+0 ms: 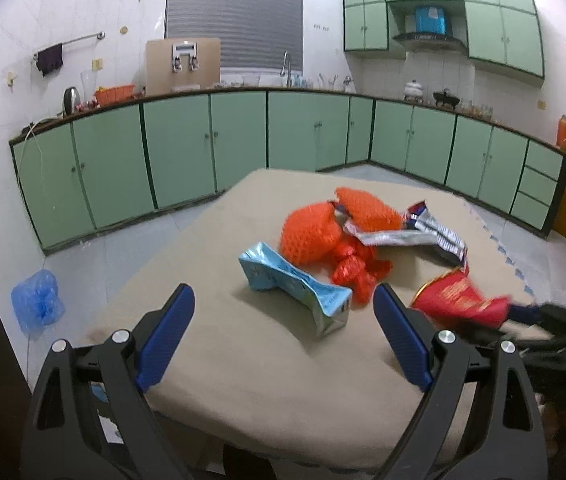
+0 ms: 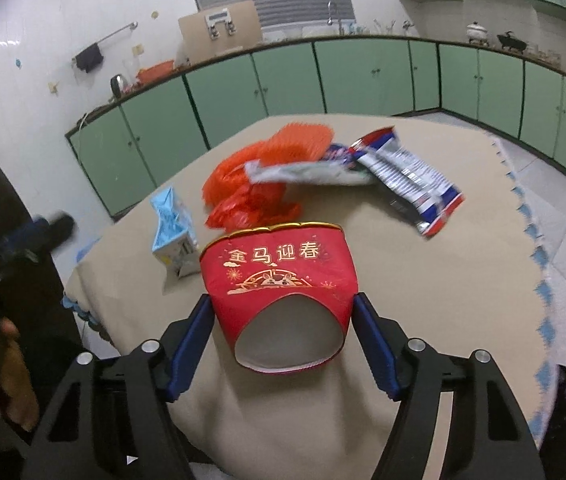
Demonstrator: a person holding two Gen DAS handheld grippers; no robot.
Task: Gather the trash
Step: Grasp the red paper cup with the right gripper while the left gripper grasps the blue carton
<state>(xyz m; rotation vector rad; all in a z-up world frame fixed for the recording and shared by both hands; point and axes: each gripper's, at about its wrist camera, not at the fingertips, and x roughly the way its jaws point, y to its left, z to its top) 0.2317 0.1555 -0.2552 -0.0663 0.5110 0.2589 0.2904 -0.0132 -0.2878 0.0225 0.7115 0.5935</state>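
Observation:
A beige-clothed table (image 1: 243, 368) holds the trash. A crushed light blue carton (image 1: 295, 284) lies just ahead of my left gripper (image 1: 283, 292), which is open with nothing between its blue pads. Behind the carton are an orange net (image 1: 311, 232), a crumpled red wrapper (image 1: 355, 272) and a silver snack bag (image 1: 415, 232). My right gripper (image 2: 281, 299) is shut on a red paper cup (image 2: 279, 268) with gold print, its pads against both sides, the mouth facing the camera. The left wrist view shows that cup (image 1: 459, 300) blurred at the right.
Green cabinets (image 1: 179, 148) line the far walls under a cluttered counter. A blue plastic bag (image 1: 37, 304) lies on the floor left of the table. A person's hand (image 2: 7, 380) and dark sleeve fill the left edge of the right wrist view.

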